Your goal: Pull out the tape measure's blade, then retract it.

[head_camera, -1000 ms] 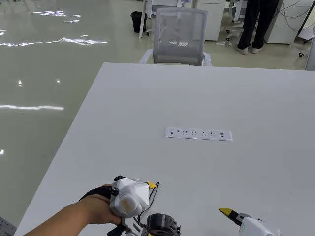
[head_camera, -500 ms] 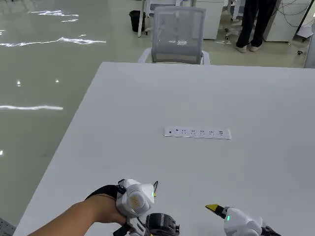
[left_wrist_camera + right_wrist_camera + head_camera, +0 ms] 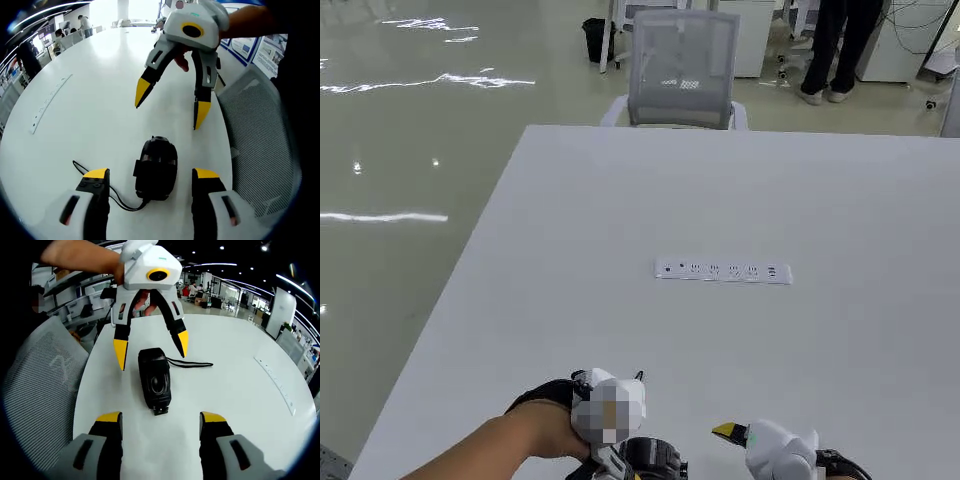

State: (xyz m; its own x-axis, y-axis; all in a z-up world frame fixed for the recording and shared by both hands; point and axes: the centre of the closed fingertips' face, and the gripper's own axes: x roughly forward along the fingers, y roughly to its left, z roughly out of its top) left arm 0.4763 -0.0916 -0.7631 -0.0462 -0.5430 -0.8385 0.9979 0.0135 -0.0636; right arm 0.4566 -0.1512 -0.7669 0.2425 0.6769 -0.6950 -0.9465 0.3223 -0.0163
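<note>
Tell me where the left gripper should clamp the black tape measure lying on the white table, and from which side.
Clamp the black tape measure by its two long sides, mid-case, coming in from the black cord end. The left gripper straddles it there, jaws open, one each side. That likely leaves the small blade tab, pointing at the open right gripper, free to pull.

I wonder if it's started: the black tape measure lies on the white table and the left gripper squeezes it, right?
No. The tape measure lies on the table, but the left gripper isn't squeezing it: the left gripper view shows its jaws open, not touching it.
</note>
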